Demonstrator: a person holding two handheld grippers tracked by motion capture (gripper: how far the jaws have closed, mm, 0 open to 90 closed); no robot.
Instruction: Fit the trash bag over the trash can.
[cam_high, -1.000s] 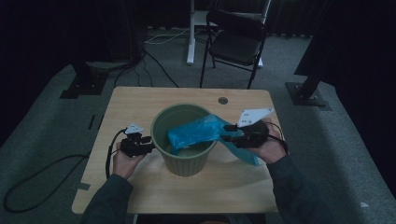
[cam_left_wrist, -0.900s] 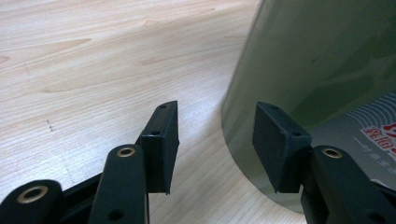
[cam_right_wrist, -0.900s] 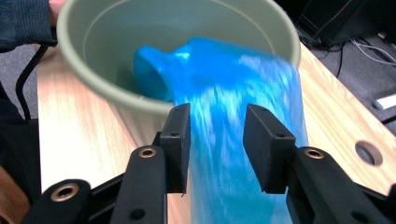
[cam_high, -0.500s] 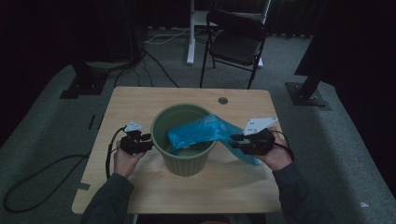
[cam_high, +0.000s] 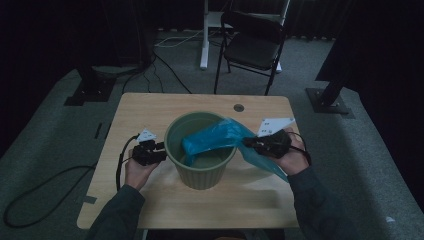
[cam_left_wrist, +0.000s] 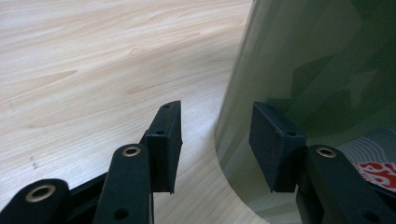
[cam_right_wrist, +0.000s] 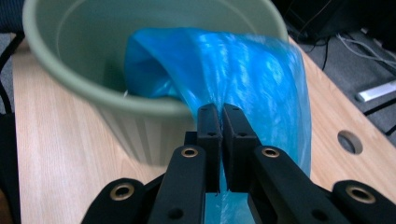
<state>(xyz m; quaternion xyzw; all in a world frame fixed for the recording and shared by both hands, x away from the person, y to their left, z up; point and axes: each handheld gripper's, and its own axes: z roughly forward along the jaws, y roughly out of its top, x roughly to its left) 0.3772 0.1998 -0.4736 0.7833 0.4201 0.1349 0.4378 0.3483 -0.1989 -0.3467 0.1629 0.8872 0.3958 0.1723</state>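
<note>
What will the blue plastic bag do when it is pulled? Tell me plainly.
The blue plastic bag is probably floppy: it drapes over the green bin's rim and hangs limp. It looks thin and glossy, so likely light and slippery. The right gripper, whose jaws have just been closing, pinches it flat.

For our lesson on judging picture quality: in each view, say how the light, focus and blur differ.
High view: dim, dark surroundings, table lit softly, bin clear. Left gripper view: bright, wood grain sharp, bin wall close with faint reflections, tongs sharp. Right gripper view: bright, blue bag glossy with glare streaks, bin rim and background soft, tongs sharp.
</note>
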